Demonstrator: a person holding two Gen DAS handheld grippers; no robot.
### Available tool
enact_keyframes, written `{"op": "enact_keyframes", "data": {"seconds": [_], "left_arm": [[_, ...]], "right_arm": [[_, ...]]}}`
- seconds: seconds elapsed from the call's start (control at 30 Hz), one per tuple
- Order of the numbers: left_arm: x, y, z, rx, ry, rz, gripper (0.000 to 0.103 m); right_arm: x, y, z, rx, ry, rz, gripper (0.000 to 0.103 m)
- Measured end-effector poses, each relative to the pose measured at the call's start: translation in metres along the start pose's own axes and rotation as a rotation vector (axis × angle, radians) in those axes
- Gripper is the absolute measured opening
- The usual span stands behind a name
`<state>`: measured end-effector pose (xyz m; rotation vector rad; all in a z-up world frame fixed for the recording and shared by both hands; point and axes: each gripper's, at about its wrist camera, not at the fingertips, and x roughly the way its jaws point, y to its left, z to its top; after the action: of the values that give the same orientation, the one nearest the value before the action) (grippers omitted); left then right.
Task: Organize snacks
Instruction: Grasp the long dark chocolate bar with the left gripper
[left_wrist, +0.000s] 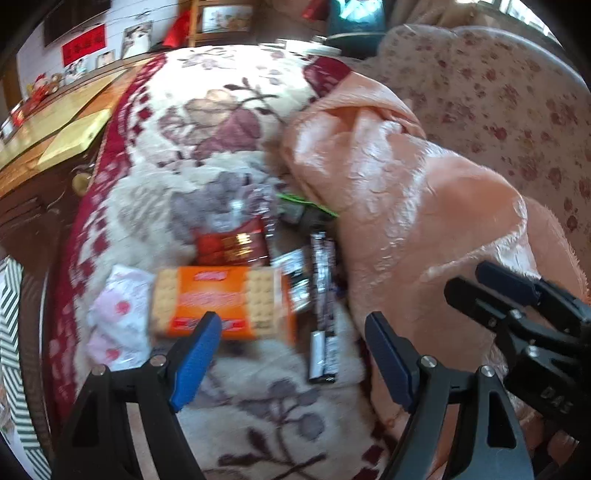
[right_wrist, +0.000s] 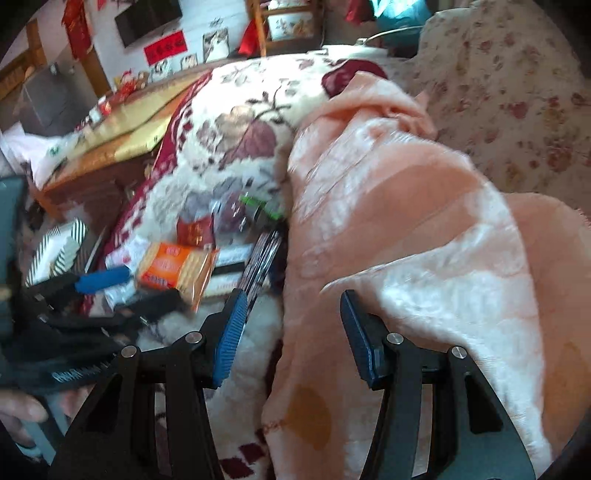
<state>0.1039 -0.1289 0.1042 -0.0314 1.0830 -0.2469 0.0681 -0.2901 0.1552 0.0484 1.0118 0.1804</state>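
My left claw (left_wrist: 291, 328) is open w/ nothing in it, above the orange cracker pack (left_wrist: 221, 302). Red bag (left_wrist: 232, 243) behind it, 2 dark sticks (left_wrist: 323, 295) beside, pink blanket (left_wrist: 406, 206) at right.

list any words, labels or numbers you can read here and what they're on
"DAS": raised letters on the black body of the right gripper, partly cut off.
Orange cracker pack: printing too blurred to read.
Red snack packet: blurred, unreadable.
Dark stick packets: too small and blurred.
Red banner on the wall: dark characters, not legible.
Left gripper body: raised letters, unreadable.
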Motion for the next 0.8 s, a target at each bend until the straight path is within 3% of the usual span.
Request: {"op": "enact_keyframes", "data": {"seconds": [0.17, 0.43, 0.5, 0.53, 0.57, 0.8], "left_arm": [[0.027, -0.026, -0.002, 0.071, 0.049, -0.009, 0.081], [0.064, -0.040, 0.002, 0.123, 0.094, 0.053, 0.065], [0.066, -0.042, 0.005, 0.141, 0.091, 0.067, 0.048], [0.068, -0.042, 0.005, 0.154, 0.099, 0.069, 0.026], [0.072, -0.040, 0.004, 0.166, 0.122, 0.067, 0.016], [0.072, -0.032, -0.004, 0.184, 0.157, 0.004, 0.013]], "right_arm": [[-0.008, -0.013, 0.004, 0.037, -0.033, 0.015, 0.052], [-0.001, -0.021, 0.000, 0.065, -0.022, 0.036, 0.052], [0.001, -0.024, 0.000, 0.078, -0.022, 0.044, 0.052], [0.001, -0.025, 0.000, 0.084, -0.023, 0.047, 0.052], [0.002, -0.026, 0.000, 0.089, -0.022, 0.049, 0.052], [0.002, -0.028, -0.001, 0.099, -0.026, 0.060, 0.052]]}}
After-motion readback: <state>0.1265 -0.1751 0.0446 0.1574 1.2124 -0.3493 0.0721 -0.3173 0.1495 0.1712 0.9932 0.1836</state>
